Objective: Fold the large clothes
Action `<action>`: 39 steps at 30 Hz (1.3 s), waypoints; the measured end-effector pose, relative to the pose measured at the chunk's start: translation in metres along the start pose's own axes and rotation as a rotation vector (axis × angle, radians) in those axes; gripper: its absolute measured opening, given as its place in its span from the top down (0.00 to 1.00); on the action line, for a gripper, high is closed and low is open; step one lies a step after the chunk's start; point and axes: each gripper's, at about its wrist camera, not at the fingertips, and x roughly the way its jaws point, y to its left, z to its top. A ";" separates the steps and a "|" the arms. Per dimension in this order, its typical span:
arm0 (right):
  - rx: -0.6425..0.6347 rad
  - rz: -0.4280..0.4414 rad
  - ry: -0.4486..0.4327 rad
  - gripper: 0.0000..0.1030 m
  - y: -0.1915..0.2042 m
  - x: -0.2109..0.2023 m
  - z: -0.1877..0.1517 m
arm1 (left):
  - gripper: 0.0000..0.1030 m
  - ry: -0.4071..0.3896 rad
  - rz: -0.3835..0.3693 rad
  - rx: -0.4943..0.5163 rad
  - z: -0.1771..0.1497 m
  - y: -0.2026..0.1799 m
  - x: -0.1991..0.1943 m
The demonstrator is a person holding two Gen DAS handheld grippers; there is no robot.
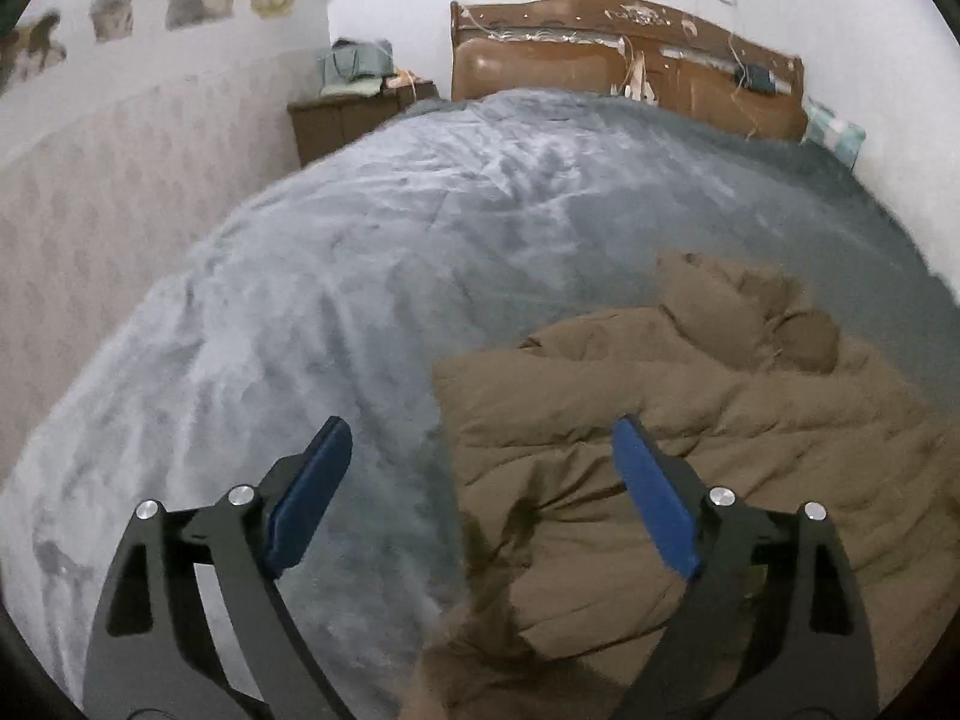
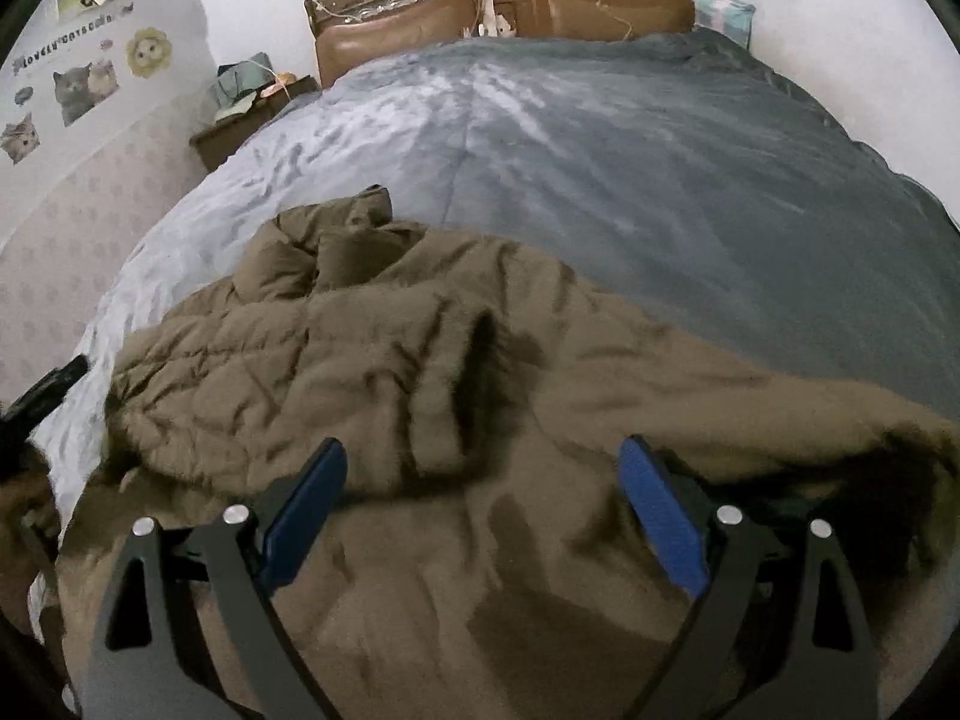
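Observation:
A large brown quilted coat (image 1: 690,420) lies crumpled on the near part of the bed, its hood or collar bunched toward the headboard. My left gripper (image 1: 480,438) hovers open above the coat's left edge, nothing between its blue pads (image 1: 651,498). In the right wrist view the same coat (image 2: 420,372) fills the lower half, with a dark fold down its middle. My right gripper (image 2: 483,462) hangs open over the coat, pads apart and free of the fabric. At the far left of that view a black part of the other gripper (image 2: 48,390) shows.
A grey-blue plush blanket (image 1: 360,252) covers the bed. A brown wooden headboard (image 1: 624,54) stands at the far end, with a nightstand (image 1: 342,114) holding folded items to its left. Cat stickers (image 2: 84,84) decorate the left wall, close to the bed's left side.

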 end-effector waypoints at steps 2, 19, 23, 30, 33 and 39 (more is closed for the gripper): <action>0.010 -0.030 0.010 0.10 0.006 0.013 0.005 | 0.08 0.038 -0.086 -0.056 -0.006 0.003 0.003; -0.153 -0.143 0.163 0.46 0.028 0.083 0.015 | 0.03 0.257 0.026 -0.004 -0.060 -0.019 0.084; -0.156 -0.200 0.118 0.27 0.024 0.067 0.017 | 0.03 0.174 0.164 0.100 -0.059 -0.031 0.067; -0.100 -0.058 -0.044 0.12 -0.001 -0.037 -0.005 | 0.03 0.028 -0.021 -0.083 -0.037 -0.007 -0.015; -0.100 -0.059 -0.072 0.12 -0.015 -0.083 -0.024 | 0.03 0.008 -0.113 -0.163 -0.028 0.012 -0.061; -0.019 -0.123 -0.109 0.12 -0.073 -0.150 -0.058 | 0.03 -0.052 -0.192 -0.254 -0.032 0.034 -0.138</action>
